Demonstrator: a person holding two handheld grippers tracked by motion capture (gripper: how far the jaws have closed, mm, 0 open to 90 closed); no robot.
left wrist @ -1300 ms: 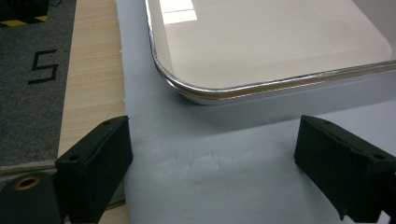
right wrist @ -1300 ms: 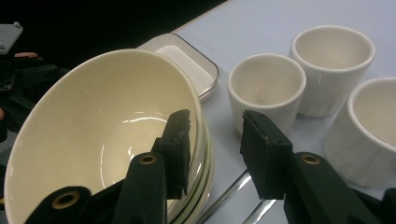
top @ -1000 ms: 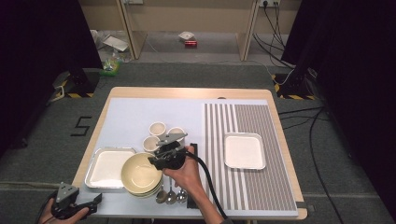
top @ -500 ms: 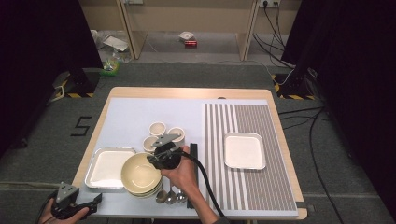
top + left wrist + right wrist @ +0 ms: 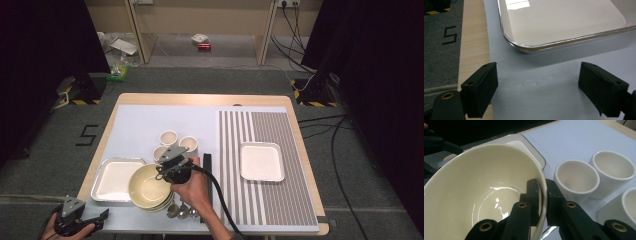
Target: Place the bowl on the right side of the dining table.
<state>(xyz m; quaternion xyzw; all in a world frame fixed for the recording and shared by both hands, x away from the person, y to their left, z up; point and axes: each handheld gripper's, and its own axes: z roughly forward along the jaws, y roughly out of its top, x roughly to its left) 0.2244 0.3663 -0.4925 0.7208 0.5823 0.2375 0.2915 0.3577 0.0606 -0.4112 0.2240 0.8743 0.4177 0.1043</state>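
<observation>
Three white cups stand clustered near a tray on stripes.

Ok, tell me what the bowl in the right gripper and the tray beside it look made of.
Bowl: likely glazed ceramic or melamine, cream, glossy, with bright highlights inside.
Tray: probably enamelled or plated metal, with a glossy white bed and a shiny silver rim.
</observation>
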